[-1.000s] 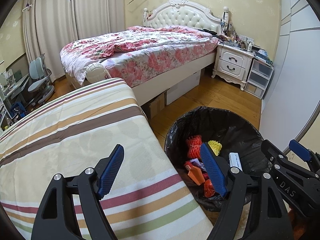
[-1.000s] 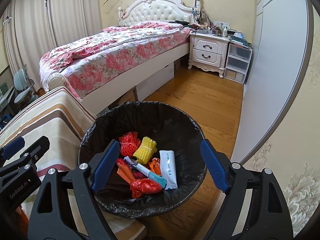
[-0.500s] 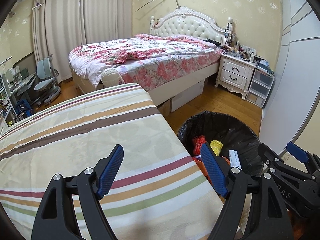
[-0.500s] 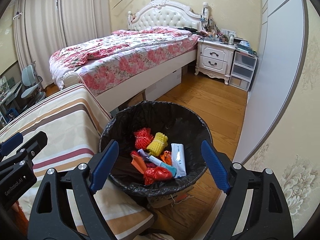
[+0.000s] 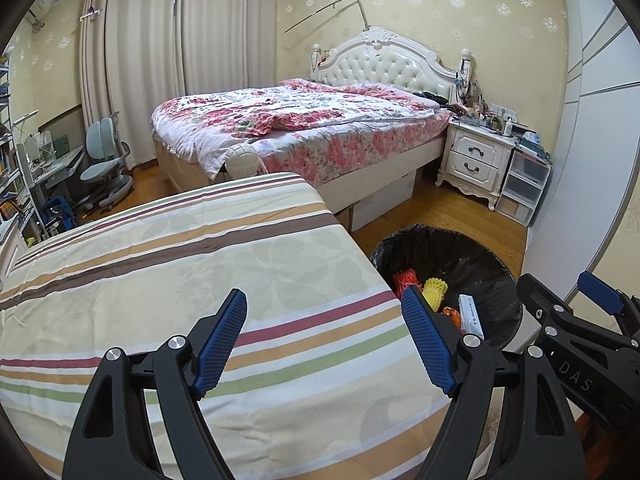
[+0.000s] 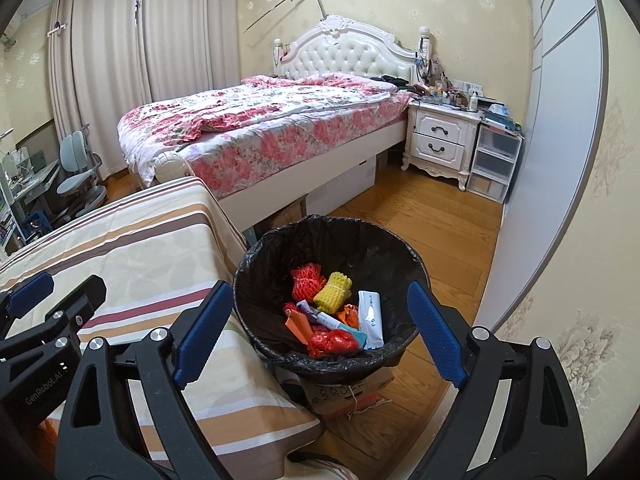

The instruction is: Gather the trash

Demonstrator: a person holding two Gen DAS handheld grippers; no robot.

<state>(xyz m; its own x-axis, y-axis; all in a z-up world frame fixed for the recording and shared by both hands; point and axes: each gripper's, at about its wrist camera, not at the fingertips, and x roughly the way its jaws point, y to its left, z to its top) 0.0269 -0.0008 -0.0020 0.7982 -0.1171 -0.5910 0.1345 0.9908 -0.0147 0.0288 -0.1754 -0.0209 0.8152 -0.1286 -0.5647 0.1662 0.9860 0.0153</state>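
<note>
A bin lined with a black bag (image 6: pixel 276 276) stands on the wooden floor beside a striped cloth surface (image 5: pixel 180 272). Inside lie a red foam net (image 6: pixel 307 282), a yellow foam net (image 6: pixel 333 295), a white packet (image 6: pixel 370 318), a crumpled red bag (image 6: pixel 332 342) and other wrappers. My right gripper (image 6: pixel 320 292) hovers above and short of the bin, its jaws opening, with nothing between them. My left gripper (image 5: pixel 322 300) is open and empty over the striped cloth, with the bin (image 5: pixel 480 264) to its right.
A cardboard box (image 6: pixel 352 394) sits under the bin. Beyond are a floral bed (image 6: pixel 272 128), a white nightstand (image 6: pixel 440 140), clear plastic drawers (image 6: pixel 494 164) and a white wardrobe panel (image 6: pixel 552 140). A desk chair (image 5: pixel 104 160) stands far left.
Both grippers have drawn back and risen from the bin, which now looks smaller and farther off. More of the striped cloth shows. The right jaws stand a little wider.
</note>
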